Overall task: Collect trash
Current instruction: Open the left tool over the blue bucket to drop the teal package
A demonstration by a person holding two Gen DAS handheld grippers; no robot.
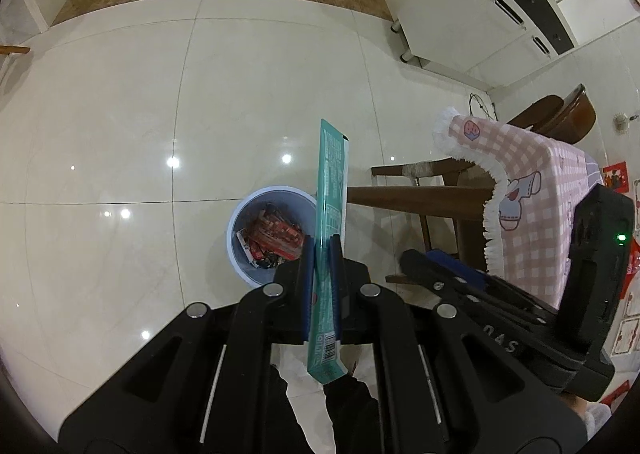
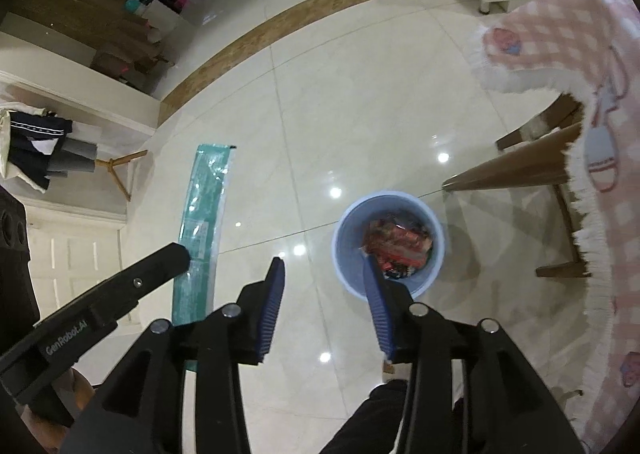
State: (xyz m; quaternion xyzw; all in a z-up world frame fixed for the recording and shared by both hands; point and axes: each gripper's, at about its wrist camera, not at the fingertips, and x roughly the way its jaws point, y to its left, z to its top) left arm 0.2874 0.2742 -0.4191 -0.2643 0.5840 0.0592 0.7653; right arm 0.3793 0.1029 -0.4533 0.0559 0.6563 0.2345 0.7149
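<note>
The left gripper clamps a long teal wrapper above the pale blue trash bin on the floor. The right gripper stands partly spread, nothing between its pads, over that bin of red wrappers

Glossy cream floor tiles, white cabinet, pink checked tablecloth over wooden table.
</note>
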